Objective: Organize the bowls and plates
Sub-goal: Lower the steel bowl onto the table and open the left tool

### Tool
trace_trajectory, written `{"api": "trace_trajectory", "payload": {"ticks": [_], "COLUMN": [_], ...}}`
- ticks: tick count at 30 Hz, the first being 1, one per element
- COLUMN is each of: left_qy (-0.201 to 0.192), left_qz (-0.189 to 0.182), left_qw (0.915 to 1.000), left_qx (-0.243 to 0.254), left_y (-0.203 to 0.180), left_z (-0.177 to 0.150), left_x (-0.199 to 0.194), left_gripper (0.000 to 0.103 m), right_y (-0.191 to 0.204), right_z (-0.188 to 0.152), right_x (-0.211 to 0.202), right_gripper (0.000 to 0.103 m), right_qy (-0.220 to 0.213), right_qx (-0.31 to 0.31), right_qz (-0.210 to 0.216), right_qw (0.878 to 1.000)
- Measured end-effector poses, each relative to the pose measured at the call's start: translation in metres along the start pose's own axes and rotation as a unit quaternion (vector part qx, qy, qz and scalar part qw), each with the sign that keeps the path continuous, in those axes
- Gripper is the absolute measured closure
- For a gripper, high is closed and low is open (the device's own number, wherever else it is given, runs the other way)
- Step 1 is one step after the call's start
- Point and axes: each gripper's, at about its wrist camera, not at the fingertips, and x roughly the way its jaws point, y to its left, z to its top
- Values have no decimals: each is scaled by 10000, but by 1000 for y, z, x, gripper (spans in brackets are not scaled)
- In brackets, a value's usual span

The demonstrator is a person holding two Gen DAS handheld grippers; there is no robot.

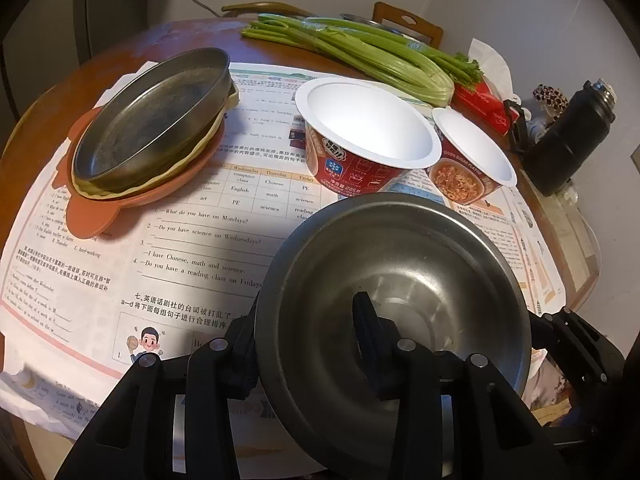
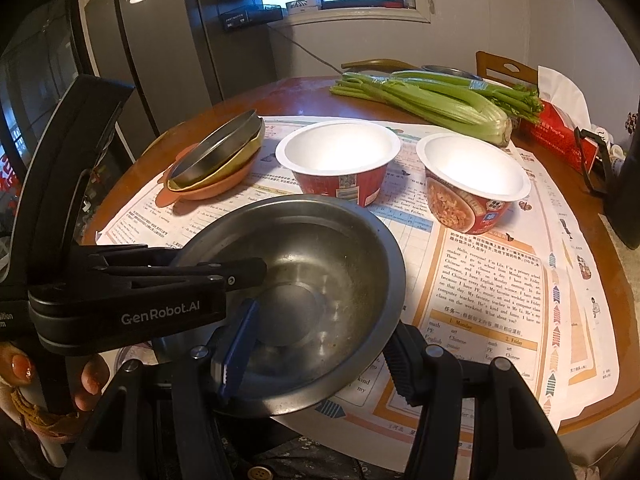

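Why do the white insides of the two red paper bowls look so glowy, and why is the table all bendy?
Left wrist view: the lamp washes out the nearer red paper bowl, and the fisheye lens curves the round wooden table. Right wrist view: both paper bowls glare white, the steel mixing bowl shines softly, and the corners go dark.

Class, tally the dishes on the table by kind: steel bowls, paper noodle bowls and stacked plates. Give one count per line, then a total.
Steel bowl: 1
Paper noodle bowls: 2
Stacked plates, steel on yellow on orange: 3
Total: 6
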Motion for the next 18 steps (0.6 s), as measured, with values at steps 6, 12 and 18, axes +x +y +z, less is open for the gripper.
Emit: {"api": "trace_trajectory", "payload": {"ticks": [6, 12, 18], "left_qy": [-16, -111, -178], "left_qz": [-13, 17, 26], "left_qw": [10000, 9999, 9998], "left_qx": [-17, -11, -16], "left_y": [1, 2, 3], "left_z": [1, 2, 3], "left_x": [1, -4, -11], "left_gripper": [61, 61, 61], "right_y": [-5, -9, -15], "right_z": [-1, -1, 1], "right_x": [4, 1, -2], "right_gripper": [44, 44, 44], "right_qy": [82, 68, 20], "right_qx": [96, 163, 273], "right_qz": [28, 42, 88], "right_qw": [9999, 9998, 9996]}}
